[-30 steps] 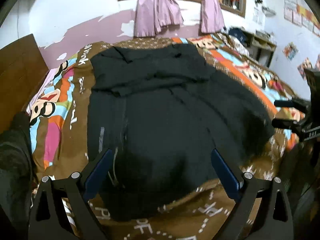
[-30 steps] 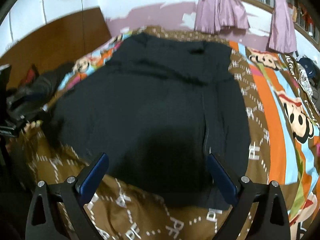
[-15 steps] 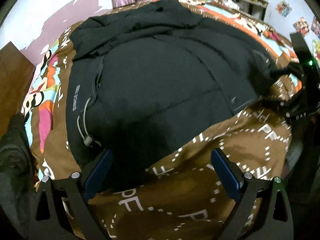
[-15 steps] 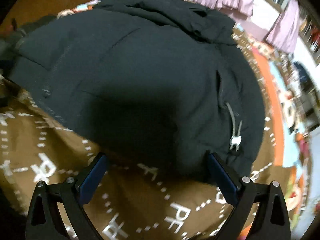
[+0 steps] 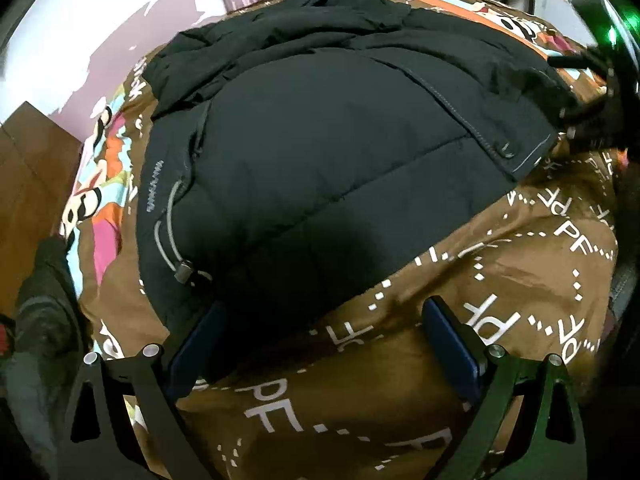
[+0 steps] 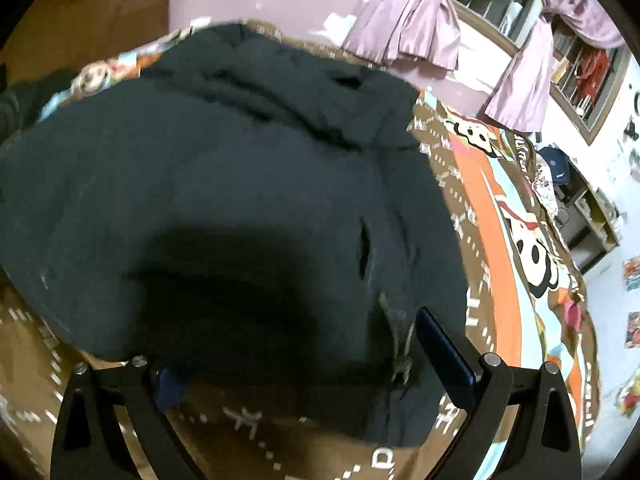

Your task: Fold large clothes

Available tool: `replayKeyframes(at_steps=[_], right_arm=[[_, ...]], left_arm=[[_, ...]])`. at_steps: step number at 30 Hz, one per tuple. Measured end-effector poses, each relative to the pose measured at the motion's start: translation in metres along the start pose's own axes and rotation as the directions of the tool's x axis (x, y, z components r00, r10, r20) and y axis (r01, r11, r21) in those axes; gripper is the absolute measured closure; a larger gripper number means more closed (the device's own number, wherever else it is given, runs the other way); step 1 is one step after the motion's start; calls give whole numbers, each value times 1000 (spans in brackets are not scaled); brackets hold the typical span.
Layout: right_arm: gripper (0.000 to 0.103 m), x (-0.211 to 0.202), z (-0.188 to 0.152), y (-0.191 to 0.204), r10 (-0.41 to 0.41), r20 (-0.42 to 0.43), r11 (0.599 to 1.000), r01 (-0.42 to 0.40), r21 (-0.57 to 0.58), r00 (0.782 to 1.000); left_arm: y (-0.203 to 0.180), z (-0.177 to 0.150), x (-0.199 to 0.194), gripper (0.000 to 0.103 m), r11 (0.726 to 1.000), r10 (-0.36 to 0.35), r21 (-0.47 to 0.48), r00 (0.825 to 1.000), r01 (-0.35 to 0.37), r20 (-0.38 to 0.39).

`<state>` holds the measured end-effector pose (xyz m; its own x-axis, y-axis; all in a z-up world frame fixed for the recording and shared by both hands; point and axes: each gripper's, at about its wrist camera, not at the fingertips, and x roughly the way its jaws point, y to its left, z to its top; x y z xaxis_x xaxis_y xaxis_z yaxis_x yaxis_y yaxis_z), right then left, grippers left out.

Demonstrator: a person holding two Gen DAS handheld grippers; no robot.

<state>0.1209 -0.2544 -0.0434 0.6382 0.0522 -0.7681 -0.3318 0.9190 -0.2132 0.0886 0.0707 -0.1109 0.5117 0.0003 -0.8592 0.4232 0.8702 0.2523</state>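
A large black padded jacket lies spread flat on the bed, its hood at the far end near the wall. It fills the right wrist view too. My left gripper is open, low at the jacket's hem; its left finger sits by the hem corner near a grey drawcord toggle. My right gripper is open and straddles the opposite hem corner, its left finger partly under the fabric. The right gripper also shows at the left wrist view's right edge.
The bed carries a brown patterned cover with a colourful cartoon stripe. A wooden headboard and dark clothing lie at the left. Pink curtains hang on the far wall; shelves stand at the right.
Both grippers have dropped lower and closer to the jacket's near hem. The jacket now fills more of each view, and the right gripper's left finger has slid under the hem.
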Motion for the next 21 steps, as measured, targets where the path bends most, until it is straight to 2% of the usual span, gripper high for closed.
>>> replayKeyframes(at_steps=[2,5,10,15,21], right_arm=[[3,-7,15,-5,31,10,999,-31,24,999],[3,-9,32,-15,81,5,995,-81,62,997],[3,-10,50,-25,161,-23,979,-156,132,987],[3,-13,50,-27,182,-26,973,-176,151,983],[3,-5,33,-29,208,-55,965,-195,173,977]], left_arm=[[3,1,-4,7,1000,20,-2,999,-20,33],[5,4,-10,7,1000,14,-7,998,-13,67],[1,4,-4,7,999,30,22,998,-31,46],[-5,1,3,7,991,101,82,993,-105,55],[-7,-3,6,7,986,128,98,990,-134,67]])
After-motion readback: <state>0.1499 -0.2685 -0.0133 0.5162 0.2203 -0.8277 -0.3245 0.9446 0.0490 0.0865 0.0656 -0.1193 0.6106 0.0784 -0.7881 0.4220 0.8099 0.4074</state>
